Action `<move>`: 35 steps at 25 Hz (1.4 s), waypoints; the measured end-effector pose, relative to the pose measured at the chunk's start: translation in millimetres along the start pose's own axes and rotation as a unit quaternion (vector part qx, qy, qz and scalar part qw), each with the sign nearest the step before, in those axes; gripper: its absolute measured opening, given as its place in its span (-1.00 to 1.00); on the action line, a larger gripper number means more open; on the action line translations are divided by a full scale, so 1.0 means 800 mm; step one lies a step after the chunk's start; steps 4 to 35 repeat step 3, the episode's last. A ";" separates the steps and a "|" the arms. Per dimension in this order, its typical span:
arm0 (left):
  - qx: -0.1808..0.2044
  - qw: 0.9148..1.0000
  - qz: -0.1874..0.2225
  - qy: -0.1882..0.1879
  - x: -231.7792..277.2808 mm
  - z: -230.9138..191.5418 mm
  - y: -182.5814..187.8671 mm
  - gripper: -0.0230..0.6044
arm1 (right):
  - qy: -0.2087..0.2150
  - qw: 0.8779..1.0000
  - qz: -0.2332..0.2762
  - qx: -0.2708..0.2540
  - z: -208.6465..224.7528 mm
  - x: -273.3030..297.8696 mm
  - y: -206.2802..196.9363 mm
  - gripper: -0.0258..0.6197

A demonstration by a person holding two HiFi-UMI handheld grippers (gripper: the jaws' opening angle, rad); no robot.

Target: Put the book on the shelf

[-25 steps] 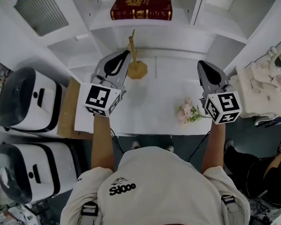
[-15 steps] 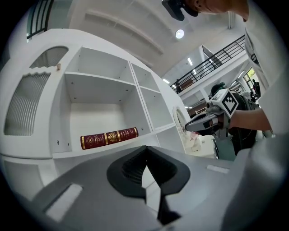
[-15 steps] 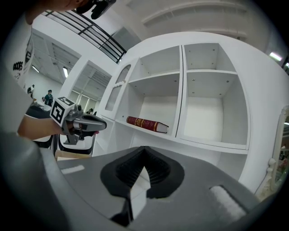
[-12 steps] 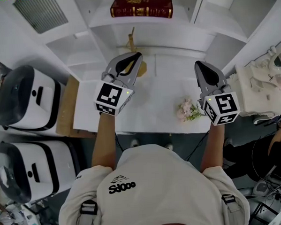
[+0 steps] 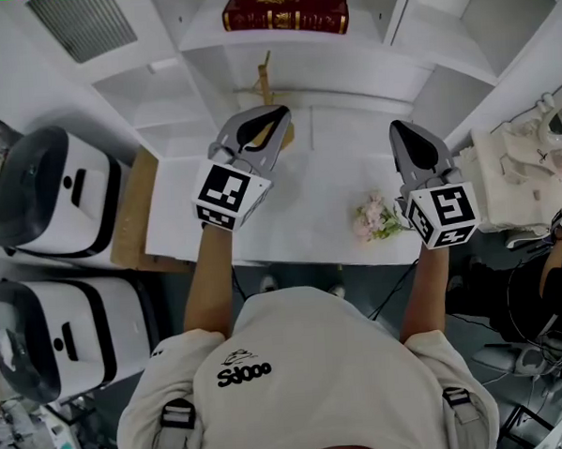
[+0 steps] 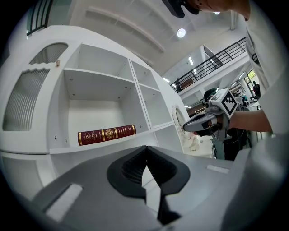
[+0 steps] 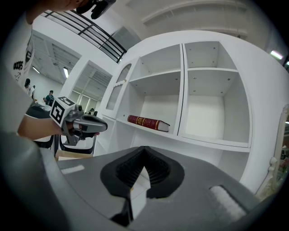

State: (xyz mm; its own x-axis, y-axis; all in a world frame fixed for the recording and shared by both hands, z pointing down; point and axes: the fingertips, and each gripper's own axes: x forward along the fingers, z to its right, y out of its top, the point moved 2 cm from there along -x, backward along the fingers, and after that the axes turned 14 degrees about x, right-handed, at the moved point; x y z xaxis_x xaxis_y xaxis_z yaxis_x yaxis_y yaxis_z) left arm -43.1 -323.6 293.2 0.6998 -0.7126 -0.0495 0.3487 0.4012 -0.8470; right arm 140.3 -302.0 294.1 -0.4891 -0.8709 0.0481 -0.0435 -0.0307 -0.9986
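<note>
The dark red book (image 5: 285, 10) with gold print lies flat on a middle shelf of the white cabinet (image 5: 206, 54); it also shows in the left gripper view as the book (image 6: 106, 134) and in the right gripper view as the book (image 7: 148, 122). My left gripper (image 5: 277, 114) hovers over the white table (image 5: 326, 188), pointing at the shelf, jaws shut and empty (image 6: 145, 150). My right gripper (image 5: 400, 128) hangs level beside it at the right, also shut with nothing in it (image 7: 144, 151). Both stand well short of the book.
A gold-and-wood stand (image 5: 268, 79) rises at the table's back, partly hidden by the left gripper. Pink flowers (image 5: 377, 221) lie near the right gripper. A white ornate object (image 5: 523, 183) stands at the right, two white appliances (image 5: 54, 198) and a wooden board (image 5: 130, 217) at the left.
My left gripper has shifted right and toward the shelf, now covering the base of the gold stand. The right gripper has stayed nearly still. The book has not moved.
</note>
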 end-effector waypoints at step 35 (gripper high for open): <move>-0.002 1.000 -0.002 -0.004 0.001 0.001 -0.001 -0.87 | 0.001 1.000 -0.002 0.000 -0.001 0.002 0.000 -0.92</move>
